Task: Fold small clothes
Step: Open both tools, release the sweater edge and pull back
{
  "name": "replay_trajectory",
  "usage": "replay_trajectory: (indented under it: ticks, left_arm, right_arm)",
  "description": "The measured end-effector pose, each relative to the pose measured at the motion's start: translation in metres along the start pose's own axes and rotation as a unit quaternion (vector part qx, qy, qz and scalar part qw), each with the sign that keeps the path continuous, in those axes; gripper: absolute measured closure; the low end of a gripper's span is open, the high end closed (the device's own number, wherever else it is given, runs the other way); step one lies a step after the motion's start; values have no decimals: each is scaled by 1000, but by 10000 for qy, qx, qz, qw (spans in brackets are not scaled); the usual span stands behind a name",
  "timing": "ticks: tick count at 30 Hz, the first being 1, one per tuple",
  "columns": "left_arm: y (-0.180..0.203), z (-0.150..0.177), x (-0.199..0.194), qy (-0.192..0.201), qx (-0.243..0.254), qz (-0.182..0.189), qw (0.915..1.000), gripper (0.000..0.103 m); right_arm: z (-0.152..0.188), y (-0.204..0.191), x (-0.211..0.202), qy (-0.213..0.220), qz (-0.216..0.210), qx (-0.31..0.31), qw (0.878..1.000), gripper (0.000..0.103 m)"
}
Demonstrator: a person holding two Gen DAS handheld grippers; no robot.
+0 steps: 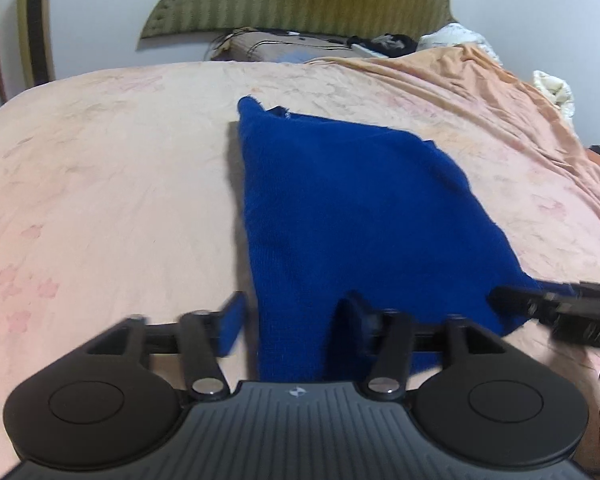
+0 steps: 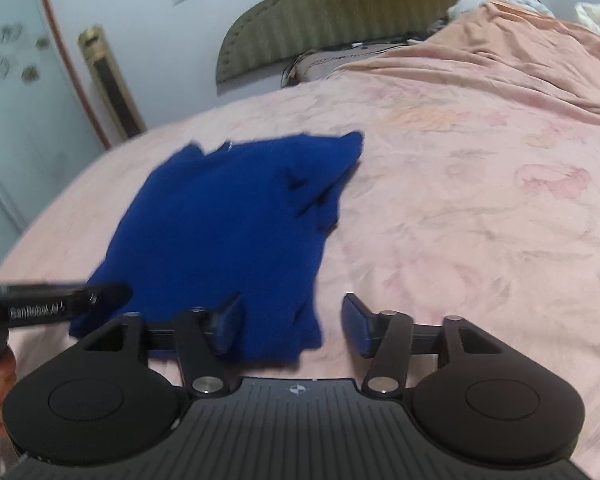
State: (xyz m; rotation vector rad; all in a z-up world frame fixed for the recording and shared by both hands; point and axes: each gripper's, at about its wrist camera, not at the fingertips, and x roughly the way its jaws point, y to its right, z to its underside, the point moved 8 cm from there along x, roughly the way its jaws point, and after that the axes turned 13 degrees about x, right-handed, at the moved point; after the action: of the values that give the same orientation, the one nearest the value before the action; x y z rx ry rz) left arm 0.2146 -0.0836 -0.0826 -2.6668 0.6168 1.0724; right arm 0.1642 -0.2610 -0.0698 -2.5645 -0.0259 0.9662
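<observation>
A folded blue garment point(image 1: 340, 216) lay on the pink bed point(image 1: 112, 184). The left gripper point(image 1: 296, 320) stood with its fingers point(image 1: 232, 322) spread, straddling the garment's near edge. The right gripper point(image 1: 556, 308) reached in at the garment's right corner, blurred.

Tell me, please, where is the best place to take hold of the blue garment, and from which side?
Probably the two near corners of the blue garment, one per hand-held gripper, coming in low from the near edge. It lies flat on the pink bedsheet in a rough rectangle, and the near hem sits between the open fingers of the left hand-held gripper and right hand-held gripper.
</observation>
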Motion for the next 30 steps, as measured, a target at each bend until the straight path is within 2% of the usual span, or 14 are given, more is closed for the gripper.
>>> replay_trajectory:
  ticks: [3, 6, 8, 9, 17, 20, 26, 30]
  left_arm:
    - [2, 3, -5, 65, 36, -157, 9998, 41]
    - [5, 6, -8, 50, 129, -285, 9995, 39]
    - [7, 8, -11, 49, 123, -323, 9994, 30]
    - [8, 9, -12, 49, 115, -353, 9993, 29]
    - [10, 18, -23, -59, 5, -516, 9986, 28]
    - [11, 20, -28, -99, -3, -601, 9981, 28]
    - [16, 29, -33, -236, 67, -755, 9968, 28]
    - [19, 36, -34, -335, 63, -709, 9969, 28]
  right_arm:
    - [7, -5, -4, 100, 204, -219, 9995, 36]
    - [8, -12, -9, 127, 223, -266, 9993, 29]
    - [10, -15, -10, 144, 238, -310, 9991, 26]
    - [11, -16, -11, 149, 248, -323, 9991, 25]
    - [23, -19, -22, 102, 319, -384, 9987, 18]
    - [24, -20, -26, 102, 385, -385, 9985, 12]
    - [29, -23, -31, 99, 407, -400, 9983, 10]
    - [33, -25, -33, 64, 417, -438, 9981, 9]
